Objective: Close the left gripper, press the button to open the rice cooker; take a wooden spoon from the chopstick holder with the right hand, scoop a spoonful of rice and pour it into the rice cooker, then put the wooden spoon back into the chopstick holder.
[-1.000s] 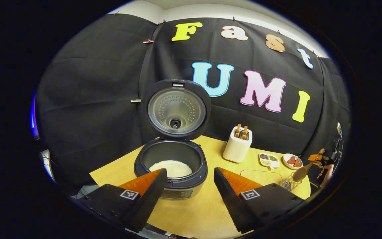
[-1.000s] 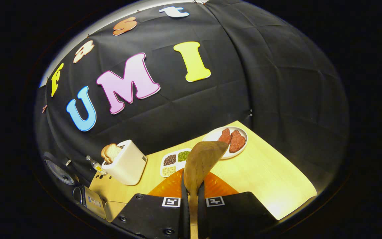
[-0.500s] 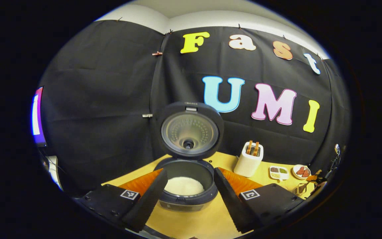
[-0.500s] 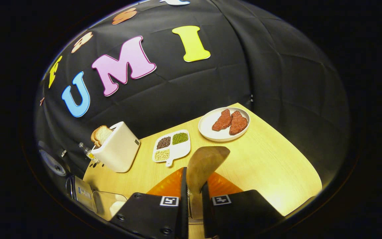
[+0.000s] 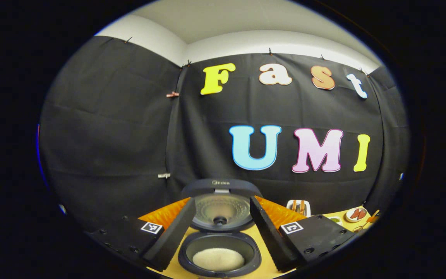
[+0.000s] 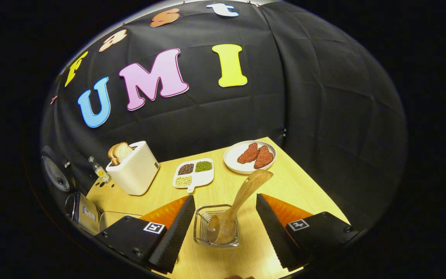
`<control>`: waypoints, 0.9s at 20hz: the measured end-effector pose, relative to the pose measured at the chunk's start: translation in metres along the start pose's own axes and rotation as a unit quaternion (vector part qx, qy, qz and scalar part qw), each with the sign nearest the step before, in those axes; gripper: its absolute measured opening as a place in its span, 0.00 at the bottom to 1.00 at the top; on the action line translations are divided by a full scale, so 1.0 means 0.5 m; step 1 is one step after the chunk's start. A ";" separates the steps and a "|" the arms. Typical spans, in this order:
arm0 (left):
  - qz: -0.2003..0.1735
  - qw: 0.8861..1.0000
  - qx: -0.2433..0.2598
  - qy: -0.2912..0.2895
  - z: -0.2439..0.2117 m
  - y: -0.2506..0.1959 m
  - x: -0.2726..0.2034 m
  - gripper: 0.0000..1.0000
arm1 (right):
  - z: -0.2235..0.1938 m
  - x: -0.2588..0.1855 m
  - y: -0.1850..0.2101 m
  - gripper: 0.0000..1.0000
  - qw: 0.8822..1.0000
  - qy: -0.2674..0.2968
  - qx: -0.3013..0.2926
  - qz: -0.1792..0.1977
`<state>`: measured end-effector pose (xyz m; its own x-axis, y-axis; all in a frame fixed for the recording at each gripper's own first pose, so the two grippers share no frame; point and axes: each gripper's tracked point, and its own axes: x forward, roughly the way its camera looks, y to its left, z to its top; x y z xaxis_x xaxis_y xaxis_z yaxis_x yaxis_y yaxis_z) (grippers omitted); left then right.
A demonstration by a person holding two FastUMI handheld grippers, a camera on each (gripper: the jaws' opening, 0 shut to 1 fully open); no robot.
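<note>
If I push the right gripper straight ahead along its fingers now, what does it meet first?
Most likely the chopstick holder, which sits between the open fingers of the right gripper, with the wooden spoon standing in it and leaning toward the plate of meat. Depth is unclear, so it might pass over the rim.

Spoon (image 6: 238, 205) stands in the holder (image 6: 216, 230) on the counter (image 6: 304, 193), between the right tool's (image 6: 223, 228) parted fingers. Behind it: toaster (image 6: 133, 173) left, tray (image 6: 194, 174) middle, plate (image 6: 249, 155) right. Cooker (image 5: 219, 252) sits far left.
</note>
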<state>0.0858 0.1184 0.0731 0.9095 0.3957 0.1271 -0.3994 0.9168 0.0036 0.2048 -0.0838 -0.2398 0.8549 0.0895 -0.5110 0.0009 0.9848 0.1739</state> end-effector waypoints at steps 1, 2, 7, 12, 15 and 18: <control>-0.008 1.000 0.007 -0.011 0.012 0.001 0.019 0.95 | -0.002 -0.021 0.005 0.99 1.000 -0.001 -0.011 0.000; -0.015 1.000 0.009 -0.017 0.019 0.000 0.036 0.92 | -0.005 -0.038 0.010 0.99 1.000 -0.001 -0.020 -0.001; -0.045 0.997 0.017 -0.053 0.048 -0.003 0.138 0.94 | -0.039 -0.122 0.044 0.99 0.999 0.007 -0.043 -0.006; -0.067 0.995 0.030 -0.074 0.046 0.002 0.239 0.92 | -0.081 -0.193 0.068 0.99 0.998 0.022 -0.050 -0.018; -0.069 0.996 0.006 -0.050 0.016 0.016 0.285 0.92 | -0.102 -0.220 0.083 0.99 0.998 0.029 -0.050 -0.024; -0.059 0.998 0.002 -0.005 -0.039 0.031 0.306 0.94 | -0.120 -0.232 0.098 0.99 0.998 0.036 -0.050 -0.024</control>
<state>0.2211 0.1944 0.0734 0.9489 0.2847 0.1358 -0.2904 0.9566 0.0233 0.0745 -0.0371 -0.2225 0.8162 0.0490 -0.5756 -0.0145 0.9978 0.0644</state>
